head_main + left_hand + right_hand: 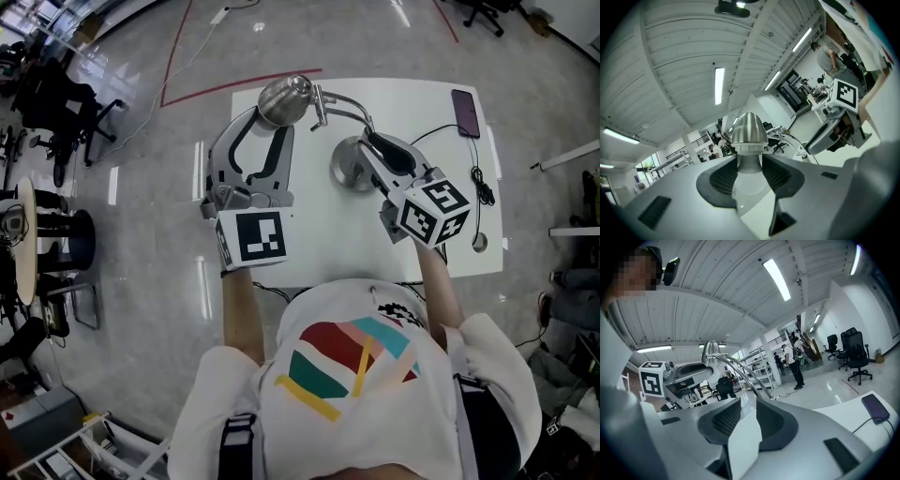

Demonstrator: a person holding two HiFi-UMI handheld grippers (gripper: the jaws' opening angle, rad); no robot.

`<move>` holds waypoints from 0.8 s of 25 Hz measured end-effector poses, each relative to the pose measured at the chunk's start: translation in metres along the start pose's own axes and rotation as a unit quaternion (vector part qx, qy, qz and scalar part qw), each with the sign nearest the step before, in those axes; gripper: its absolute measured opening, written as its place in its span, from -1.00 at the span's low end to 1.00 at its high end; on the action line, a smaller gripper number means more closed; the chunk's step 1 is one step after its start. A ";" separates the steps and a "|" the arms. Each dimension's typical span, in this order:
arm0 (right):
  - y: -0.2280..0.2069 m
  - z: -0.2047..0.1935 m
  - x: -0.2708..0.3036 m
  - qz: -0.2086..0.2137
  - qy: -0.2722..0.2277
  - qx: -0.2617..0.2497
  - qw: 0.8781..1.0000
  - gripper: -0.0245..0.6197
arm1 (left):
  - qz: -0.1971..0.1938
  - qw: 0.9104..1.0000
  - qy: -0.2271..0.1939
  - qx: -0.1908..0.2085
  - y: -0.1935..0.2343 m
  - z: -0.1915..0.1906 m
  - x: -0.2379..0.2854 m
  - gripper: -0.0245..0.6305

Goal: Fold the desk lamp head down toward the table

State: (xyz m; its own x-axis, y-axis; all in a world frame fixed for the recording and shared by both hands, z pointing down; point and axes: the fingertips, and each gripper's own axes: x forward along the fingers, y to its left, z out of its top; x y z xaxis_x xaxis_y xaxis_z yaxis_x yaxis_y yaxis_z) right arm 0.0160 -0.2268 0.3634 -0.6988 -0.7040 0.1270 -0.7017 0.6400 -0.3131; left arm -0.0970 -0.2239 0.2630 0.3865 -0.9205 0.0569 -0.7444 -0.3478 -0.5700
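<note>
The lamp head (284, 99) sits left of and beyond the lamp base (343, 170). Its domed end points away from the left gripper (749, 164) and its long axis lines up with the jaws, which clamp the pale part under its collar. The right gripper (748, 420) is over the lamp base, jaws narrowly apart and empty. The lamp arm (740, 371) drops behind their tips, so I cannot tell whether they touch.
</note>
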 end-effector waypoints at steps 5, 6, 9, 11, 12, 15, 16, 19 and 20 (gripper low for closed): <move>-0.001 0.002 0.001 0.002 -0.004 0.006 1.000 -0.60 | -0.030 0.997 -0.014 -0.067 0.000 -0.003 0.004 -0.33; -0.001 0.001 0.001 0.001 -0.005 0.007 1.000 -0.60 | -0.038 0.995 -0.011 -0.094 -0.003 -0.007 0.005 -0.34; -0.002 0.000 0.002 0.000 -0.007 0.008 1.000 -0.60 | -0.053 0.987 -0.012 -0.148 -0.008 -0.015 0.009 -0.34; -0.001 0.001 0.003 0.000 -0.009 0.009 1.000 -0.60 | -0.053 0.984 -0.007 -0.168 -0.009 -0.020 0.009 -0.34; -0.001 0.001 0.003 0.000 -0.009 0.009 1.000 -0.60 | -0.055 0.983 -0.006 -0.178 -0.009 -0.021 0.009 -0.35; 0.002 0.002 0.004 -0.003 -0.009 0.008 1.000 -0.60 | -0.059 0.978 -0.011 -0.198 -0.009 -0.024 0.008 -0.35; 0.003 0.002 0.005 -0.003 -0.009 0.008 1.000 -0.60 | -0.060 0.978 -0.012 -0.200 -0.008 -0.025 0.008 -0.35; 0.003 0.001 0.007 -0.003 -0.007 0.007 1.000 -0.60 | -0.061 0.977 -0.012 -0.206 -0.009 -0.029 0.008 -0.35; 0.003 0.000 0.006 -0.002 -0.005 0.005 1.000 -0.60 | -0.060 0.976 -0.012 -0.210 -0.010 -0.030 0.008 -0.36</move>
State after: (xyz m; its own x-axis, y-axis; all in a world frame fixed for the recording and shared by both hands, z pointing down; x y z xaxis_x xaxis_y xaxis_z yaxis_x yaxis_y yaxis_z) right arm 0.0095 -0.2295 0.3632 -0.6940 -0.7100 0.1194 -0.7037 0.6337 -0.3213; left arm -0.1029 -0.2332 0.2940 0.4943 -0.8656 0.0803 -0.8481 -0.5004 -0.1739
